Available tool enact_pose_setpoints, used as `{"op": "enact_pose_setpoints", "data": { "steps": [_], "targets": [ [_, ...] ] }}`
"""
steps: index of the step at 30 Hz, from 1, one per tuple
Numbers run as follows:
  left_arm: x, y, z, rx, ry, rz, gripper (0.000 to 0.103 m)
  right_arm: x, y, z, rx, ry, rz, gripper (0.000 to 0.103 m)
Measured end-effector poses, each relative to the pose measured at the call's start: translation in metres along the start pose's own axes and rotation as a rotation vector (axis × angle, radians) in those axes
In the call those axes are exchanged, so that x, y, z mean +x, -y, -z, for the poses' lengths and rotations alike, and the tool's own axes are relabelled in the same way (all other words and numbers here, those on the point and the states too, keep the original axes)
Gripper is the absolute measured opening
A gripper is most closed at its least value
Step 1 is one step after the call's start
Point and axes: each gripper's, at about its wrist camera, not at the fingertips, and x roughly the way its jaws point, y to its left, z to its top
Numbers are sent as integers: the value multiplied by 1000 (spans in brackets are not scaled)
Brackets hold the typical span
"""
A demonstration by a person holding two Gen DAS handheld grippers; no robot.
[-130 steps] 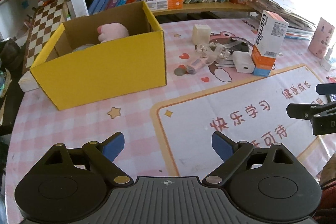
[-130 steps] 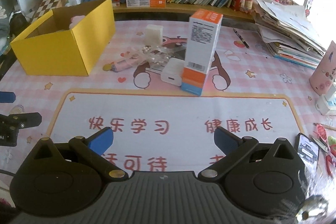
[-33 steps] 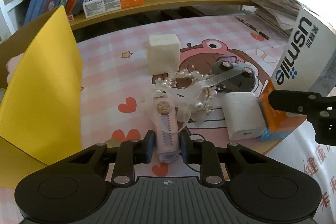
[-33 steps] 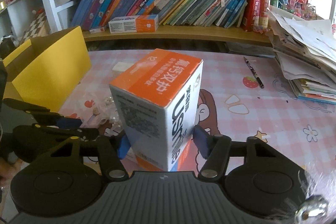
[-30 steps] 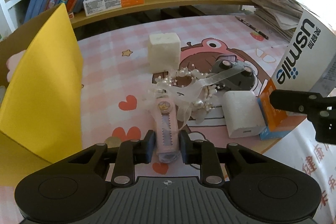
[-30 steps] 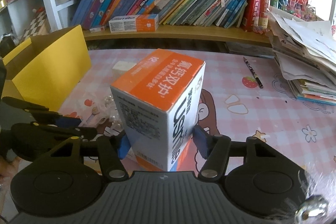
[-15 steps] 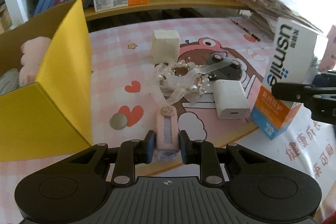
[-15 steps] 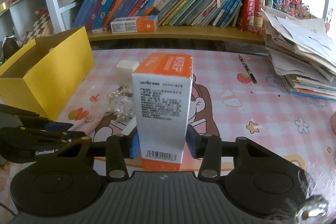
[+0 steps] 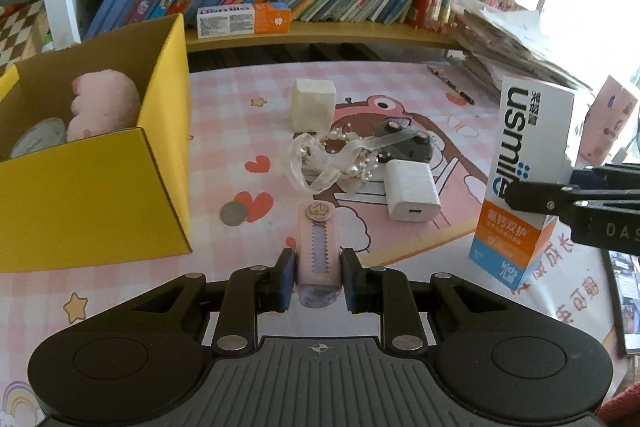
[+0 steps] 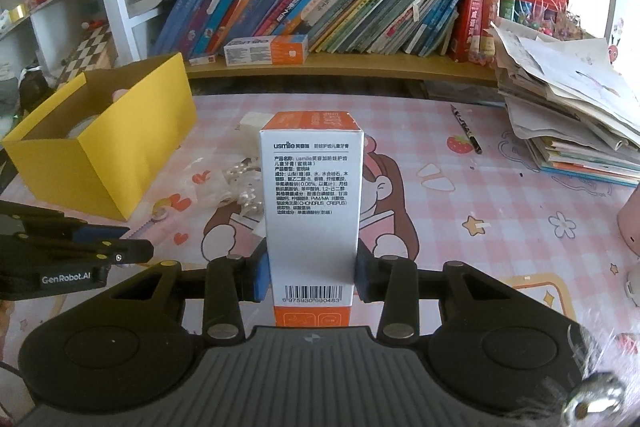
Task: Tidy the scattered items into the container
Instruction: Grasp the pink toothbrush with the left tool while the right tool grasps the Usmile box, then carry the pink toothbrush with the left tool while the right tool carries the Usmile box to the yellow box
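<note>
Left gripper (image 9: 318, 279) angled downward over the near part of the table (image 9: 224, 107), fingers narrowed to a slim gap and clamped on the near end of a small pink comb case (image 9: 319, 251), blue pads pressing both its long sides, the case pointing away toward the far edge. Right gripper (image 10: 312, 277) likewise tilted down, closed firmly on the lower part of an upright white and orange toothpaste box (image 10: 311, 211), pads flat against its two side faces just above the barcode; in the left wrist view the same box (image 9: 524, 179) seen toward the table's right edge, one black finger (image 9: 532, 197) crossing its front. Whether the box's base touches the mat, cannot tell. Yellow cardboard box (image 9: 120, 179) open on the table's left side, with a pink plush toy (image 9: 102, 107) and a pale round thing inside. Near the middle of the table: a pearl and ribbon hairband (image 9: 340, 155), a white charger (image 9: 410, 195) just beside it, a dark grey item behind them, a cream block (image 9: 313, 103) farther back, a coin (image 9: 234, 213) close to the yellow box's near corner. Pencil (image 10: 466, 125) near the far right edge, beside a paper stack.
</note>
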Motion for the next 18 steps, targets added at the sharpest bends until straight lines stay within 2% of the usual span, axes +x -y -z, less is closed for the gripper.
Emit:
{"op": "enact_pose_setpoints", "data": {
  "steps": [5, 18],
  "targets": [
    [-15, 2, 3, -1, 23, 2, 23, -5, -2, 3, 4, -19, -44, 37],
    [-49, -6, 14, -28, 71, -4, 23, -20, -15, 9, -11, 13, -35, 37]
  ]
}}
